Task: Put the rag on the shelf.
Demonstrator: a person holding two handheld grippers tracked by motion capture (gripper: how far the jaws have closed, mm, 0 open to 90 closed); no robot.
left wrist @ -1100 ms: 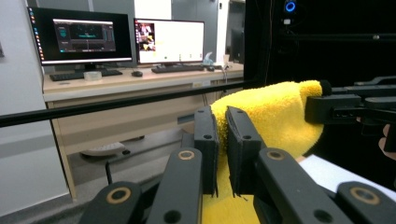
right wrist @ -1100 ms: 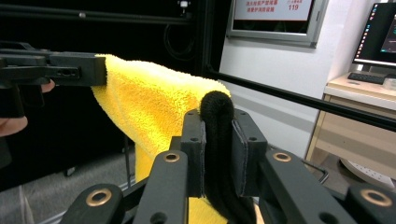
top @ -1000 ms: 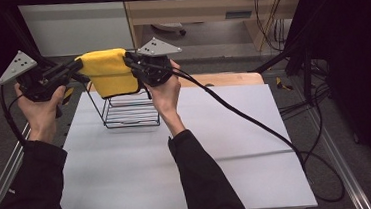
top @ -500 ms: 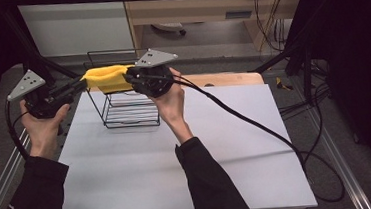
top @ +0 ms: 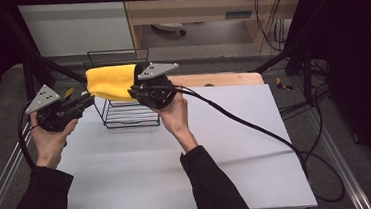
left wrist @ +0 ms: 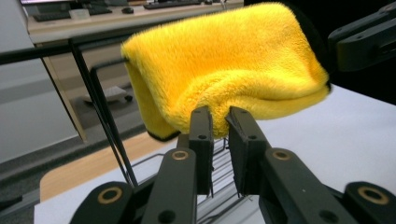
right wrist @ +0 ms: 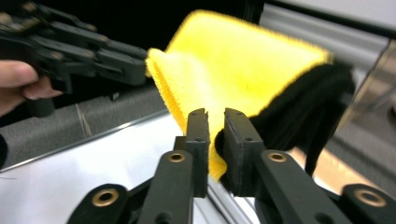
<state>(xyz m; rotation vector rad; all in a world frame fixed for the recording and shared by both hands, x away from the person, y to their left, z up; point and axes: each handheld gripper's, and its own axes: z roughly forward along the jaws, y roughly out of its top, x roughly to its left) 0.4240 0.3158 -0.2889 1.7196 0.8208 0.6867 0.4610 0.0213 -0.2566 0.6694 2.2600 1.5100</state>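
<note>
A folded yellow cloth (top: 111, 82) now sits draped over the top of the black wire rack (top: 126, 114) at the far left of the white table (top: 237, 145), lower than a second ago, when it was held up clear of the rack's upper bars. Both ends remain pinched: the left gripper (top: 87, 98) has its jaws drawn narrow on the cloth's near fold, seen close in the left gripper view (left wrist: 219, 112), and the right gripper (top: 133, 91) grips the opposite edge, its jaws having just closed tighter on the yellow pile with a black-edged layer bunched beside them (right wrist: 215, 135). The person's two hands, left (top: 51, 140) and right (top: 174, 116), have come down together, carrying the cloth between them. The drop suggests the hanging step is nearly complete: the cloth appears to rest across the rack's top rail, though whether its weight is fully borne by the wire cannot be told. Letting go of both ends looks like what remains, with a slip off one side the likely risk.
</note>
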